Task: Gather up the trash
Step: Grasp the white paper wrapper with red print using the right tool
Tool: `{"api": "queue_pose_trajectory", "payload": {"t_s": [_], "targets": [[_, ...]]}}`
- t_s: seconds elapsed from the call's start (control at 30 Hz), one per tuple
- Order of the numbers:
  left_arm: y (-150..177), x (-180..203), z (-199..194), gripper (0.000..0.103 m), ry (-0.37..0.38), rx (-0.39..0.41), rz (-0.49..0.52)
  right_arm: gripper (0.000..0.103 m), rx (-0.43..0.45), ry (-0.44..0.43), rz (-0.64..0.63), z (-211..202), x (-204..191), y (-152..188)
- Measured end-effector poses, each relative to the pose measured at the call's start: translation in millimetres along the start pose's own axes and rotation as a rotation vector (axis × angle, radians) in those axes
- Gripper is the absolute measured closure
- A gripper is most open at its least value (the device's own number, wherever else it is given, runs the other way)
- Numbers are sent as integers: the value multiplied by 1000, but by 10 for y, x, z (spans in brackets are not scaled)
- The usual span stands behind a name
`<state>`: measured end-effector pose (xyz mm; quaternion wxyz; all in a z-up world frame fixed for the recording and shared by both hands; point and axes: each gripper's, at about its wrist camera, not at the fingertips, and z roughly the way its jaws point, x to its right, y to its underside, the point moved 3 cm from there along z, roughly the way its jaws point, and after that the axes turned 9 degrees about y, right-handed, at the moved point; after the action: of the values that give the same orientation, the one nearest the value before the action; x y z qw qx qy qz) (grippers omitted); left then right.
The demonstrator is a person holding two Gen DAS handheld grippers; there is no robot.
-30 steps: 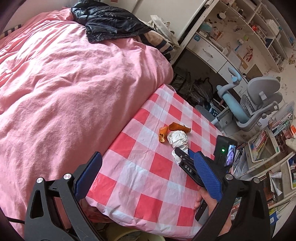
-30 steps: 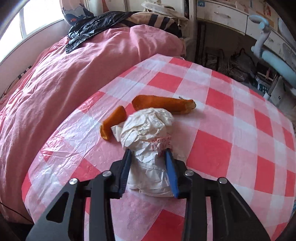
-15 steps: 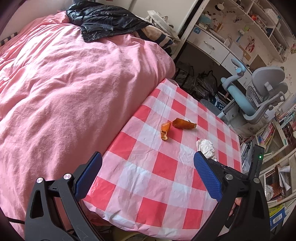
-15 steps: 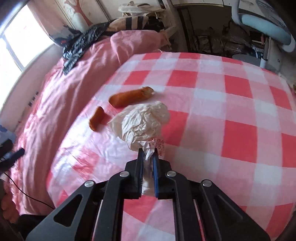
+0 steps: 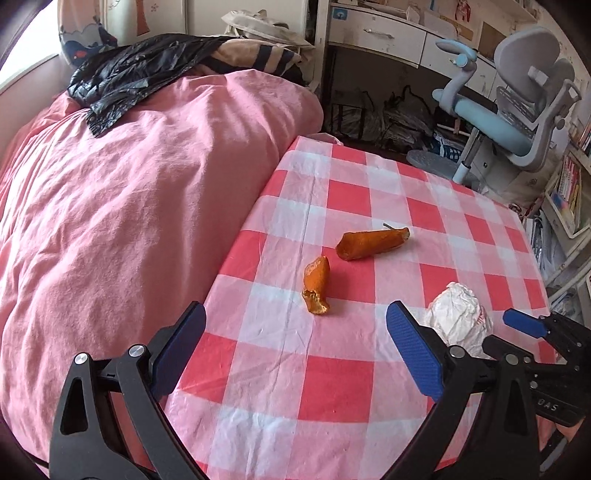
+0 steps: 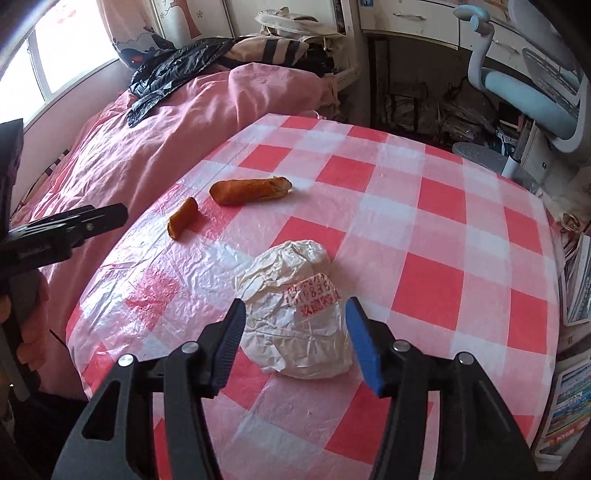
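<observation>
A table under a red-and-white checked cloth [image 5: 332, 387] holds three bits of trash. A crumpled white paper wrapper [image 6: 288, 266] with red print lies nearest the front. My right gripper [image 6: 295, 306] straddles its near end; the jaws are opening and neither pad presses on the paper. A long orange peel piece [image 6: 251, 192] and a short one [image 6: 183, 218] lie further back to the left. My left gripper [image 5: 295, 312] hovers open over the cloth. The short piece [image 5: 317, 284] sits just beyond its fingertips, the long piece [image 5: 373, 242] farther on, and the wrapper [image 5: 458, 317] to its right.
A bed with a pink duvet [image 5: 129, 203] presses against the table's left edge, with a black jacket [image 5: 140, 74] at its head. A blue-grey desk chair [image 5: 517, 110], white drawers [image 5: 376, 31] and bags on the floor stand beyond the table. Bookshelves [image 5: 569, 192] line the right side.
The right gripper pinched shut on the wrapper, dragged it away from the orange pieces toward the front right, then let go. The left gripper swung lower and closer over the table.
</observation>
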<state>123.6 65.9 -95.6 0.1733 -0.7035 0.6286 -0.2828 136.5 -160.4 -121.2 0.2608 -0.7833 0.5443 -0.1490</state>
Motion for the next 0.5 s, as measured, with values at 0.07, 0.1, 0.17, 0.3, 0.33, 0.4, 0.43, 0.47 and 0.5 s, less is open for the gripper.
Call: {"api": "queue_pose_trajectory", "payload": {"t_s": [0.07, 0.1, 0.17, 0.3, 0.33, 0.4, 0.43, 0.47, 0.5], "targets": [[-34, -17, 108, 14, 1, -14, 1, 48, 2, -14, 6, 18, -15, -18], [-46, -25, 156, 15, 0, -19, 2, 48, 1, -21, 8, 24, -29, -22], [-78, -47, 268, 19, -5, -32, 0, 48, -2, -22, -2, 42, -69, -23], [-125, -67, 446, 23, -19, -48, 2, 48, -7, 2, -42, 68, -149, -5], [-128, -57, 473, 24, -22, -51, 7, 48, -8, 11, -50, 80, -158, -3], [-120, -25, 523, 25, -27, -60, 24, 48, -12, 14, -53, 105, -159, 1], [-117, -6, 536, 25, -32, -61, 35, 48, -14, 15, -52, 117, -157, 0], [-113, 12, 541, 25, -38, -60, 47, 48, -15, 16, -51, 126, -156, 0], [-115, 33, 540, 25, -44, -57, 62, 48, -17, 16, -51, 137, -156, 0]]}}
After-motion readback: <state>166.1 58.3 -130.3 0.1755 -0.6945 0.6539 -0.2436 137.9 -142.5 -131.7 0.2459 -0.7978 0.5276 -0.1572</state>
